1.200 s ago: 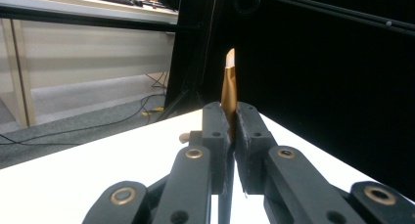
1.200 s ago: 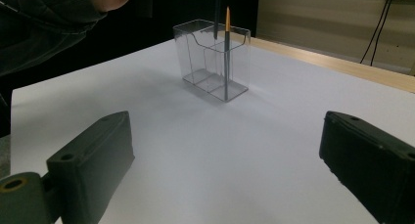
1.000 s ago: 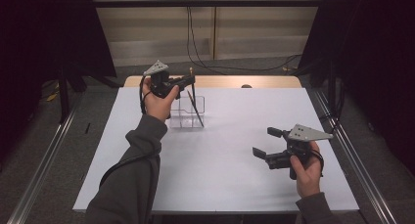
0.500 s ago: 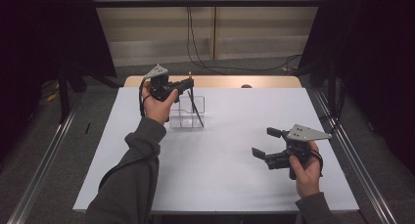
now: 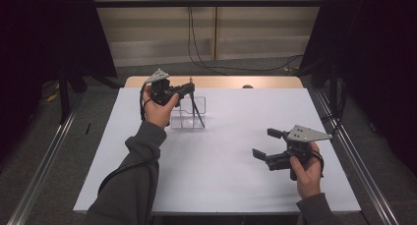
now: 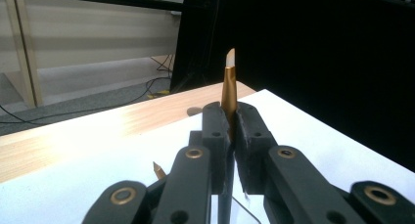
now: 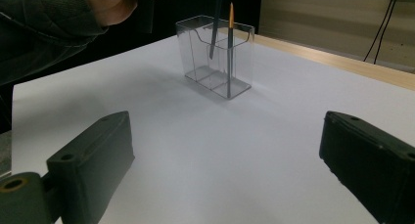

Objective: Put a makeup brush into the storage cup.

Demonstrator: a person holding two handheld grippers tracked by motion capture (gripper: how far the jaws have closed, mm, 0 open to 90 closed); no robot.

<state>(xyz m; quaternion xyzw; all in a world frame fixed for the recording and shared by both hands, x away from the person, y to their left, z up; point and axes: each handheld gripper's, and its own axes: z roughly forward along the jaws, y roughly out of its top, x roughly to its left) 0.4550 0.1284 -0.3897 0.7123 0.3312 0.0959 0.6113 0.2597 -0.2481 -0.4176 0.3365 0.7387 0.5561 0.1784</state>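
Between the pads of your left gripper (image 6: 230,131) a slim makeup brush (image 6: 229,82) is pinched, the black jaws pressed together on its gold ferrule so that the pale angled tip stands up clear of them and the dark handle hangs below. Holding it that near the head gives you control of the long shaft, which in the high view slants down from the gripper (image 5: 189,90) into the clear plastic organizer (image 5: 189,118) at the far left of the white table (image 5: 226,185). Seen from your right gripper's camera, the handle (image 7: 215,23) enters the box (image 7: 215,62) from above while a second brush (image 7: 230,48) stands upright in the right-hand compartment; I judge you are seating or lifting the held one, and I cannot tell which cell its lower end sits in. Your right gripper (image 5: 270,144) rests well apart near the table's right edge, jaws spread wide with nothing between them, kept low and out of the way. Its distance leaves the organizer unsteadied, so a slanted handle could tip the light box.
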